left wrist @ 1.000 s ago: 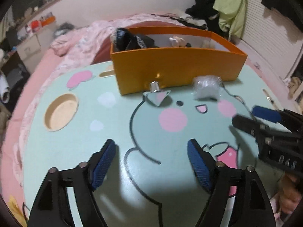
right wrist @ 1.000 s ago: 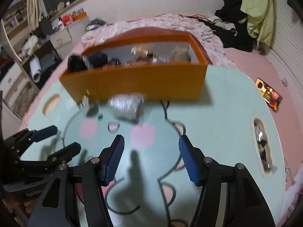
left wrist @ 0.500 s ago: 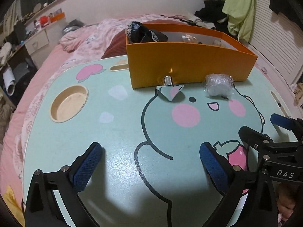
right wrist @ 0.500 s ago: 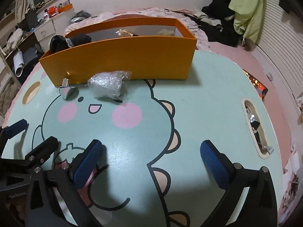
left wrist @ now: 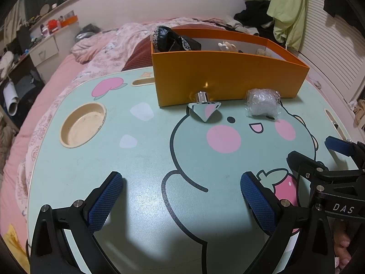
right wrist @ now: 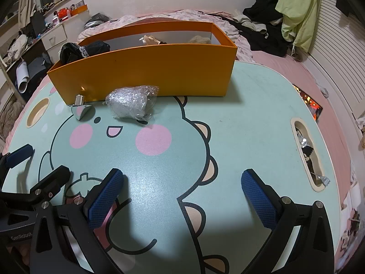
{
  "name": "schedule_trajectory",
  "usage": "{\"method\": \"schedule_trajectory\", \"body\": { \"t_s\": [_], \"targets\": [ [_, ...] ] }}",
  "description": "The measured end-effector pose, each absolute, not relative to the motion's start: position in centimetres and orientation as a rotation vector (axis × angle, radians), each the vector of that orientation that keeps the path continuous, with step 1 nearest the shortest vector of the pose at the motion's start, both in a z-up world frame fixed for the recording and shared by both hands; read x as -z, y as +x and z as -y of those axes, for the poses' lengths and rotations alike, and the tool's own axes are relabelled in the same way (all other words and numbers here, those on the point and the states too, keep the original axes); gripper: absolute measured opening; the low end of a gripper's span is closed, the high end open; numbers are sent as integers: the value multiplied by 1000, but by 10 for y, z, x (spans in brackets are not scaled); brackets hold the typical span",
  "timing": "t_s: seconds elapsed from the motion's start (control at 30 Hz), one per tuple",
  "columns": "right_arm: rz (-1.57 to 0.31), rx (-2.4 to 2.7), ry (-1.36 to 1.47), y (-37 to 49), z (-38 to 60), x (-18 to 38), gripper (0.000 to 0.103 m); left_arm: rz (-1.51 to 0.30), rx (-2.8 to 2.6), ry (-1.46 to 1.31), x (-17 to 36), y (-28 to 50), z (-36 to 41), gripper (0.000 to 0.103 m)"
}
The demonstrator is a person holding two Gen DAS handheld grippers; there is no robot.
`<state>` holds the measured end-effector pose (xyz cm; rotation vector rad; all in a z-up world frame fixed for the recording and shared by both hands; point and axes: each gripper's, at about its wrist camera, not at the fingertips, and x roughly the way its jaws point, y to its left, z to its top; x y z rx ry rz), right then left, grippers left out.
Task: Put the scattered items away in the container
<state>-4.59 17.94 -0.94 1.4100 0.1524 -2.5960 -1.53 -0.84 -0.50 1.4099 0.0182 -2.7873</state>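
An orange box (left wrist: 228, 82) (right wrist: 146, 73) stands at the far side of a mint cartoon lap table (left wrist: 141, 159) (right wrist: 228, 123). It holds a black item (left wrist: 173, 40) and small pale things. In front of it lie a shiny metal cone with a stub (left wrist: 204, 108) (right wrist: 80, 109) and a clear plastic-wrapped bundle (left wrist: 262, 102) (right wrist: 131, 101). My left gripper (left wrist: 181, 199) is open and empty over the near table. My right gripper (right wrist: 182, 197) is open and empty too, and it shows at the right of the left wrist view (left wrist: 319, 157).
The table has a round cup recess (left wrist: 83, 124) at the left and a slot (right wrist: 306, 153) with small items at the right. The table rests on a pink bed with a rumpled quilt (left wrist: 109, 48). Clothes (right wrist: 264, 29) are piled behind.
Both grippers have opened wide and drawn back from the box. The cone and the bundle lie where they were.
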Motion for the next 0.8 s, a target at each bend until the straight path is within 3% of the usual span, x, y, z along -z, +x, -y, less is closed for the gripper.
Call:
{"method": "schedule_trajectory", "body": {
  "t_s": [0.8],
  "targets": [
    [-150, 2599, 1408, -44, -178, 9, 103, -19, 2787, 1410, 5, -15, 8, 102]
  ]
}}
